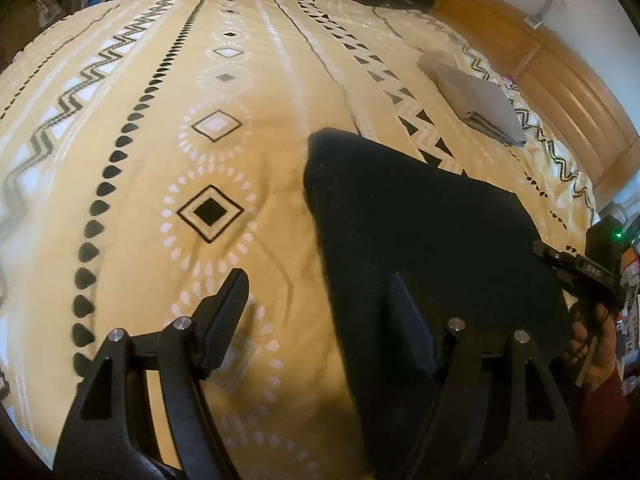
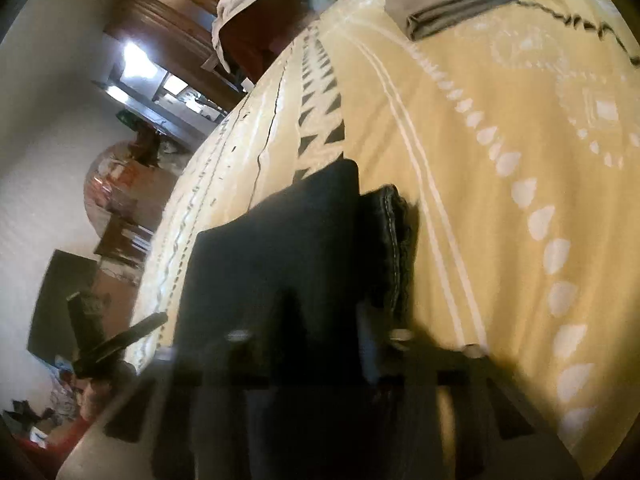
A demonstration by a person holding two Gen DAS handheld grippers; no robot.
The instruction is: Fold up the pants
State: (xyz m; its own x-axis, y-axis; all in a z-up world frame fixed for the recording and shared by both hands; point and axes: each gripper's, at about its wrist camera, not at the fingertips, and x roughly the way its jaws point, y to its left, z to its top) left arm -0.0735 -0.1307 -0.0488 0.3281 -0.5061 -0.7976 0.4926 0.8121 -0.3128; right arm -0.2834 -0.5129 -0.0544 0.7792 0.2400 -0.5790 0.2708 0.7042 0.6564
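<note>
Pants (image 1: 420,224), black and folded, lay on the yellow patterned bed cover (image 1: 160,120). The left gripper (image 1: 320,312) hovered spread at their near edge, one finger over the cloth. The right gripper (image 2: 324,320) looked pressed together over them, blurred. Folded grey cloth (image 1: 476,100) lay beyond. No writing was legible.

A yellow patterned bed (image 1: 280,140) carries black pants (image 1: 420,220) and folded grey cloth (image 1: 476,100).

A yellow bedspread (image 1: 280,92) with black and white shapes covers the bed. A folded grey cloth (image 1: 476,100) lies near its far edge. A wooden headboard (image 1: 568,92) stands behind.
</note>
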